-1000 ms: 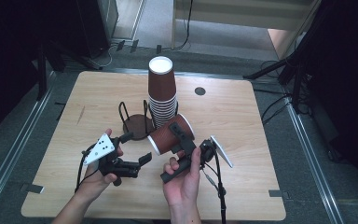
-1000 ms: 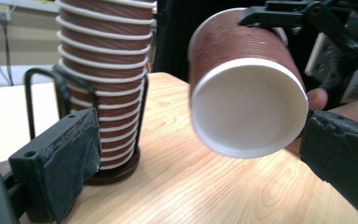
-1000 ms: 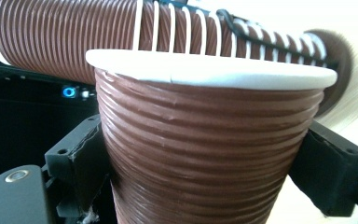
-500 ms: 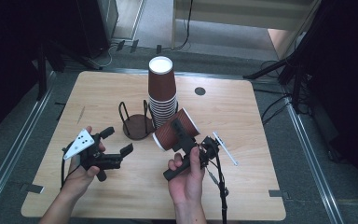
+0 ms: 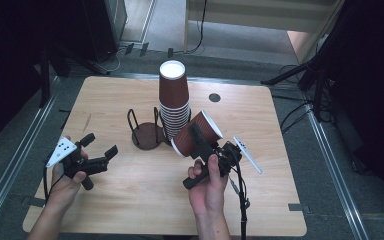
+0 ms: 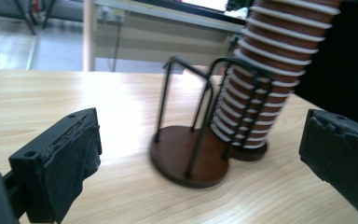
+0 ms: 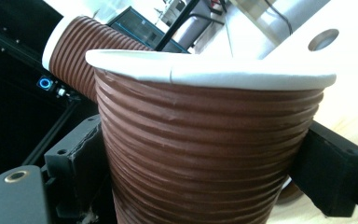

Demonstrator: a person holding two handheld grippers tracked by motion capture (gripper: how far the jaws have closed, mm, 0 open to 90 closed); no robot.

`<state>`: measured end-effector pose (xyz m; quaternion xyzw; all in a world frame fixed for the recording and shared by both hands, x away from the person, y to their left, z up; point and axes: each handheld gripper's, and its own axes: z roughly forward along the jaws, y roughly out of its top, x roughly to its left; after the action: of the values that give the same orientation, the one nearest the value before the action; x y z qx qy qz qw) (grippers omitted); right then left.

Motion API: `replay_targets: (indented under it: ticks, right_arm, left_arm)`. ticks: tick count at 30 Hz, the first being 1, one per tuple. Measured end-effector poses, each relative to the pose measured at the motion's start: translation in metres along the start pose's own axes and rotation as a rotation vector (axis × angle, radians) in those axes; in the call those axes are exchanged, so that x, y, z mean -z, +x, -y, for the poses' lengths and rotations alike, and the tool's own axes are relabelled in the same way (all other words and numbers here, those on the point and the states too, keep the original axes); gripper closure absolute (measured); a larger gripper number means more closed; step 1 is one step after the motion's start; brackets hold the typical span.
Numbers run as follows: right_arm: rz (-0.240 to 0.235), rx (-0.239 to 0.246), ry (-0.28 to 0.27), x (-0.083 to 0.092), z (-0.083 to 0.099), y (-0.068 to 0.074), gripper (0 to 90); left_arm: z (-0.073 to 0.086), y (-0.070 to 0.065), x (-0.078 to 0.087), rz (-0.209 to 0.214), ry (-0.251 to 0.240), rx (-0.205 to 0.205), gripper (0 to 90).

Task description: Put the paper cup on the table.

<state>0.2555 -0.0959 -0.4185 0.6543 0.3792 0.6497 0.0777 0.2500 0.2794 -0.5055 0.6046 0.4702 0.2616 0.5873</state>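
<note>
A single brown ribbed paper cup with a white rim lies tilted above the table, and my right gripper is shut on it; its pads press both sides of the cup. Behind it an upside-down stack of the same cups stands on the table. A wire cup holder with a round brown base stands just left of the stack. My left gripper is at the table's left, open and holding nothing, facing the holder and the stack.
The wooden table has a small round hole at the back right. A cable trails from the right gripper toward the front edge. Metal rails run along both sides of the table.
My left gripper has pulled away to the left from the held cup, its jaws open. The right gripper has stayed in place with the cup, now tilted a little higher.
</note>
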Motion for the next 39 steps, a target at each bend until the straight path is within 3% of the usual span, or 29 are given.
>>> replay_targets:
  ticks: [8,12,19,24,31,39]
  right_arm:
    - [0.056,0.137,-0.031,-0.004,-0.007,-0.003,13.3]
    - [0.082,0.197,-0.042,-0.006,-0.012,-0.006,13.3]
    - [0.11,0.3,-0.062,-0.011,-0.019,-0.012,13.3]
    - [0.161,0.383,-0.082,-0.017,-0.023,-0.021,13.2]
    - [0.213,0.461,-0.11,-0.025,-0.034,-0.036,13.2]
    - [0.244,0.56,-0.121,-0.036,-0.04,-0.05,13.2]
  left_arm:
    - [0.007,0.023,0.008,-0.054,0.003,0.054,0.0]
    - [0.01,0.031,0.009,-0.078,0.026,0.053,0.0]
    - [0.013,0.037,0.009,-0.11,0.068,0.044,0.0]
    - [0.02,0.041,0.007,-0.139,0.066,0.059,0.0]
    - [0.027,0.047,0.006,-0.162,0.077,0.079,0.0]
    - [0.033,0.047,0.003,-0.174,0.087,0.035,0.0]
